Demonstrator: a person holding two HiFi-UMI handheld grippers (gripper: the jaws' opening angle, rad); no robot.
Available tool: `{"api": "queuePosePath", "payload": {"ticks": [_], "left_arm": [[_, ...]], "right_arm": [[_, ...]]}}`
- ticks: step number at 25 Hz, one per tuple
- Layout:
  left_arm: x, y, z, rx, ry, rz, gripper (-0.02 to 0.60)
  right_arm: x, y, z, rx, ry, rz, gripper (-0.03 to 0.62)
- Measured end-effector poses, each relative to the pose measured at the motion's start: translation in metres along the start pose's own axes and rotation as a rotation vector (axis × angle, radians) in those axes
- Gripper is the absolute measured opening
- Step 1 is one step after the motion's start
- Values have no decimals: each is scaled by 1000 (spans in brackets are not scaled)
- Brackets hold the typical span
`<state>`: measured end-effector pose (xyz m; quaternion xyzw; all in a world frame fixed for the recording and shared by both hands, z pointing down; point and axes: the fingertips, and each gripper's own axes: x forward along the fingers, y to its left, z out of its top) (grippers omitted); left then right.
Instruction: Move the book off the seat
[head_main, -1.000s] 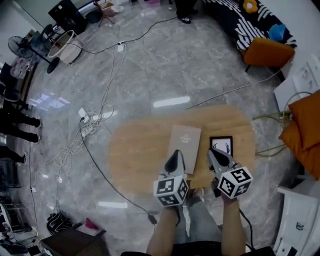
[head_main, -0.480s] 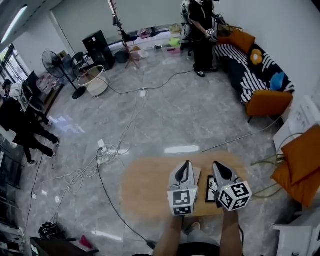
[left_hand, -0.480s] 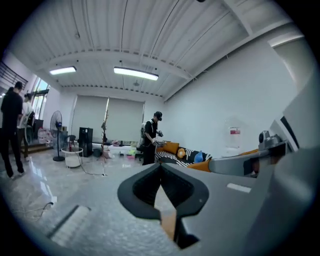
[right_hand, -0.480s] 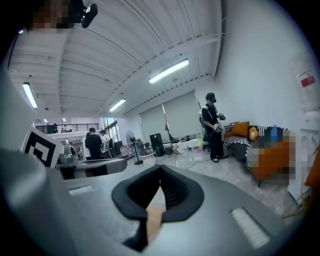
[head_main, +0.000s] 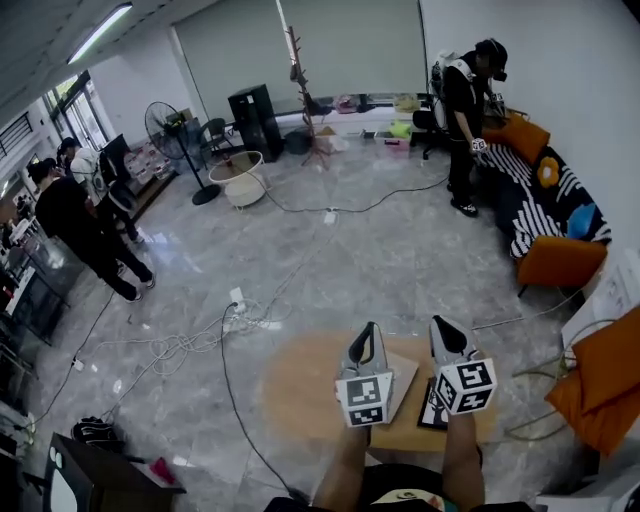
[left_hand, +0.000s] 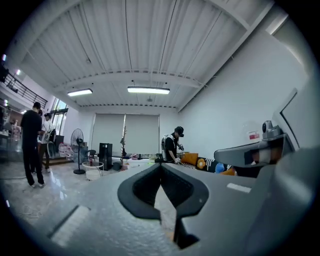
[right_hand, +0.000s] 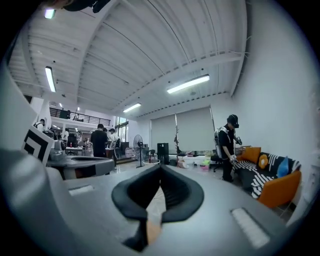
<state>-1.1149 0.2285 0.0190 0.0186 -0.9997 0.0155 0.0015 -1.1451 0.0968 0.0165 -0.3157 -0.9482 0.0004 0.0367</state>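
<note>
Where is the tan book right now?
In the head view the book lies on the wooden seat, bottom centre, partly hidden by the left gripper, with a black card on its right.

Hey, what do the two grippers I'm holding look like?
They match: the left claw and right claw are grey, tapering to a point, with black inner pads. Behind each sits a white cube printed with black square markers. No sleeves show on the forearms.

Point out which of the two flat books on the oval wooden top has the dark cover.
The right-hand book: black-edged with a white panel, partly hidden behind the right gripper. The left-hand book beside it is plain tan.
</note>
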Motion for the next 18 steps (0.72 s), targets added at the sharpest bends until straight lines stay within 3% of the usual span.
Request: {"api": "queuePosePath", "payload": {"ticks": [5,18], "left_arm": [[-2,13,12,22,-26,31,11],[9,5,16,-36,-60,-29,11]], "right_arm": [[9,7,8,-37,-11,9,3],[7,-4,14,-101,-19,-28,3]]}}
